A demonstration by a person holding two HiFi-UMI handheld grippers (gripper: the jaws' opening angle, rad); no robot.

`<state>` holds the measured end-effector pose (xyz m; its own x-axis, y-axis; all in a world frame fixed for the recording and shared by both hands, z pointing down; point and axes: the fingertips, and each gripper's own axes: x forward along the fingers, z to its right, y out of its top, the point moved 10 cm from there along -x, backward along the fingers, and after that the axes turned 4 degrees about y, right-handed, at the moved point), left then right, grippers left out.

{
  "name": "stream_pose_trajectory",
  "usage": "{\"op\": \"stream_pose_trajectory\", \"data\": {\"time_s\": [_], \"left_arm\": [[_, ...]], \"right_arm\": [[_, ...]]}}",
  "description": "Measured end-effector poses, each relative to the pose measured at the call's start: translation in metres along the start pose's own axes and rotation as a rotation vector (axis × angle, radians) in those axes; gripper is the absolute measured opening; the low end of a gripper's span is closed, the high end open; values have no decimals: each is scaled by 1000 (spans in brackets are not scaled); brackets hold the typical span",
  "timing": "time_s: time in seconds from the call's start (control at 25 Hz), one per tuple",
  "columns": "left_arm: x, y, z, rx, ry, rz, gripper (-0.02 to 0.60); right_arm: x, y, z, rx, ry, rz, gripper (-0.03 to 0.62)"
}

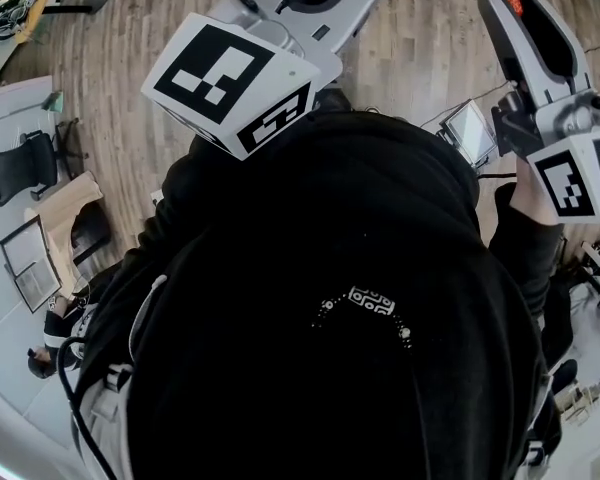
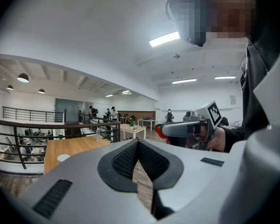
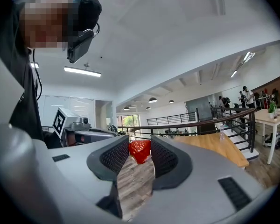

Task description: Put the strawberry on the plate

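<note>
At the tip of my right gripper (image 3: 140,142), the strawberry (image 3: 140,152) sits pinched between the two ribbed pads, its red body plain in the gap. The head view confirms it at the far end of that gripper, held in the air above the plank floor (image 1: 410,48). My left gripper (image 2: 137,143) carries nothing: its jaws are pressed together at the tips, with only floor visible through the slot beneath them. Both grippers are raised and point out level across the room, with no surface close under either. Pickup is complete, judging from the grip; placement is not. No plate can be identified near either gripper. A small white round item (image 2: 63,157) lies on a distant wooden surface (image 2: 79,146) in the left gripper view, but it is too small to say whether it is the plate. Outstanding, in my assessment: find the plate, carry the strawberry over it, lower, and spread the right jaws to release.
</note>
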<state>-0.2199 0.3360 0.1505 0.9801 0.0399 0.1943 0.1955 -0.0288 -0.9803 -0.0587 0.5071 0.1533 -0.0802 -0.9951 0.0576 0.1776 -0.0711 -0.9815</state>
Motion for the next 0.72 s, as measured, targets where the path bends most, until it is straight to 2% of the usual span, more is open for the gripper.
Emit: {"op": "stream_pose_trajectory", "data": {"time_s": [0.2, 0.36, 0.72], "left_arm": [[22, 9, -3, 1, -63, 31, -3], [31, 10, -14, -5, -93, 16, -3], [51, 13, -75, -9, -102, 32, -3]], "right_arm": [[-1, 12, 9, -13, -40, -12, 153], [0, 20, 15, -20, -71, -15, 153], [54, 32, 39, -40, -90, -42, 153]]}}
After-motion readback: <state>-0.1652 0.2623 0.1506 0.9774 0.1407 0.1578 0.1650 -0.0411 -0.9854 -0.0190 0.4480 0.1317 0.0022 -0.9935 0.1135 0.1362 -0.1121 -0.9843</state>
